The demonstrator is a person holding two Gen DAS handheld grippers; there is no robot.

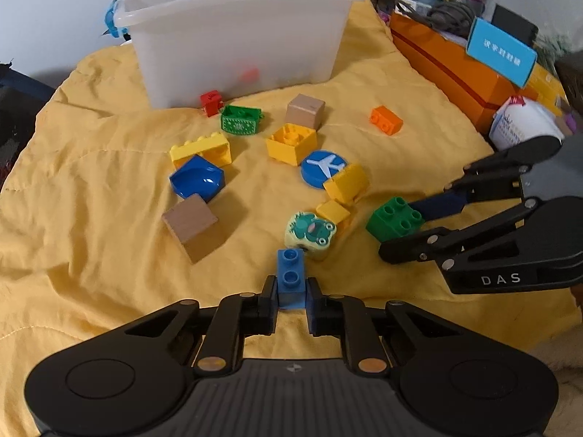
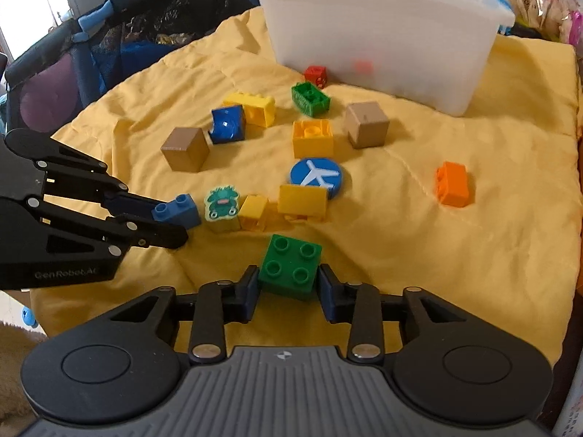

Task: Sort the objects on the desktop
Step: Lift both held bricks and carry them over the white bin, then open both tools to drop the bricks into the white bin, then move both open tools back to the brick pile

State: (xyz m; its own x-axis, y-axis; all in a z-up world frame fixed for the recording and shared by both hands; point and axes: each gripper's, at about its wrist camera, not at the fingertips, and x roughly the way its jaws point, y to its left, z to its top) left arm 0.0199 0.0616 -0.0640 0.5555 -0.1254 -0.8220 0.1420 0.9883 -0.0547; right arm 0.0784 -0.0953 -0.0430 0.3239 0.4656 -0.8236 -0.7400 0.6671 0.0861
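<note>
Blue brick (image 1: 290, 278) sits clamped in left gripper (image 1: 290, 296); green brick (image 2: 289, 271) in right gripper (image 2: 289, 287).

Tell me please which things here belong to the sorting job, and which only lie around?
Job: blue brick in left gripper; green brick in right gripper; white bin; loose toys such as the orange brick.

Lying about: orange box, blue card, dark netted frame.

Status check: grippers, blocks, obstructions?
Left gripper shut on small blue two-stud brick. Right gripper shut on green four-stud brick. Translucent white bin unobstructed.
</note>
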